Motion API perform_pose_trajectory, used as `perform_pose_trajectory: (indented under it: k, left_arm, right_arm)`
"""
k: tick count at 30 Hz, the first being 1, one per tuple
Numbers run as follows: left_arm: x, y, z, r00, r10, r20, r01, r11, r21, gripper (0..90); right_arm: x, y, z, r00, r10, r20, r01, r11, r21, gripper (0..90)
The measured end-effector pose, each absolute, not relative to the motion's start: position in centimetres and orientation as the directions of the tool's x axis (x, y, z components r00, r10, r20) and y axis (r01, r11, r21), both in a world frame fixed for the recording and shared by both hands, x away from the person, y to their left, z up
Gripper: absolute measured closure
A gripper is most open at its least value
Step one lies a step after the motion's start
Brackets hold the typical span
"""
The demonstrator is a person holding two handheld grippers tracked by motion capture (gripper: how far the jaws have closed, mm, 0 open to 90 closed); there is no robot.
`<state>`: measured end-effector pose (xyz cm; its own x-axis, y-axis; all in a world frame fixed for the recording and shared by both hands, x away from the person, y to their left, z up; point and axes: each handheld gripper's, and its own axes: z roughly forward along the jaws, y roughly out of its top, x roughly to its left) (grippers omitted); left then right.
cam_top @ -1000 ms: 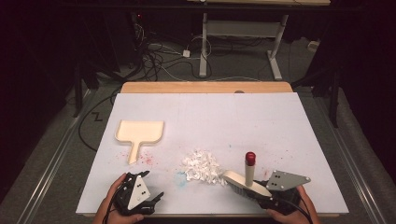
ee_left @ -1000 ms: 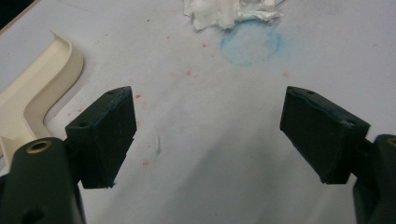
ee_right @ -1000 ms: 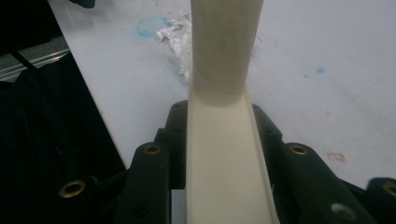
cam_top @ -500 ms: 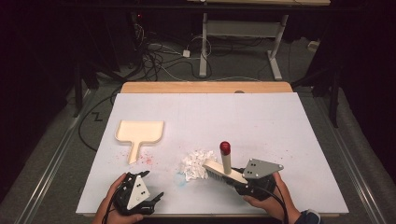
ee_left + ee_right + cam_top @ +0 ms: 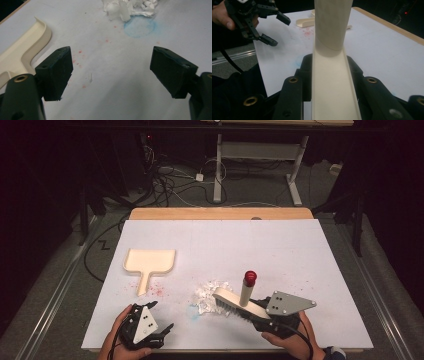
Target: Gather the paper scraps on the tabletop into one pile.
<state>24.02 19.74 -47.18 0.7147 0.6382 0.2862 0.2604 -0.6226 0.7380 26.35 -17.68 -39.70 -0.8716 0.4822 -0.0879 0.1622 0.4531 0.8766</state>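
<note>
High view: right gripper (image 5: 250, 312) clamps the cream brush (image 5: 235, 301) by its body, bristle end against the heap of white paper scraps (image 5: 210, 292) just ahead-left of it, red-capped handle upright. Left gripper (image 5: 165, 330) rests with jaws wide apart, nothing between them. Cream dustpan (image 5: 149, 261) lies flat ahead of the left gripper, well apart from the scraps, on the white table (image 5: 260, 245).

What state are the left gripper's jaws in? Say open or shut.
Open. In the left gripper view the left gripper shows its two black jaws wide apart over bare table, with nothing between them.
</note>
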Motion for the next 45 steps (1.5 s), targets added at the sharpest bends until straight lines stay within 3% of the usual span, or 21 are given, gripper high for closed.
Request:
perform_pose_trajectory:
  k: [9, 15, 23, 32, 37, 45]
  left_arm:
    - [24.2, 21.1, -46.6, 0.66, 0.712, 0.24, 0.282, -0.53, 0.8, 17.4]
    - [24.0, 20.5, -47.1, 0.692, 0.679, 0.243, 0.278, -0.562, 0.779, 17.5]
    - [24.0, 20.3, -47.1, 0.7, 0.67, 0.245, 0.277, -0.572, 0.772, 17.4]
    - [24.0, 20.1, -47.2, 0.713, 0.655, 0.25, 0.272, -0.587, 0.763, 17.5]
    - [24.0, 20.0, -47.2, 0.712, 0.657, 0.248, 0.272, -0.584, 0.765, 17.4]
    - [24.1, 20.1, -47.2, 0.711, 0.66, 0.242, 0.278, -0.58, 0.765, 17.4]
  right_arm:
    - [26.8, -10.9, -42.8, -0.89, 0.451, -0.063, 0.174, 0.466, 0.868, 67.6]
    - [27.1, -8.5, -44.2, -0.875, 0.475, -0.091, 0.182, 0.499, 0.847, 67.7]
    - [28.8, -10.1, -44.1, -0.816, 0.573, -0.079, 0.231, 0.449, 0.863, 67.6]
    - [27.8, -13.1, -40.1, -0.828, 0.556, -0.076, 0.176, 0.386, 0.906, 67.6]
    - [28.5, -15.1, -38.5, -0.781, 0.615, -0.11, 0.156, 0.362, 0.919, 67.6]
    - [32.8, -16.2, -41.0, -0.662, 0.72, -0.207, 0.187, 0.426, 0.885, 67.6]
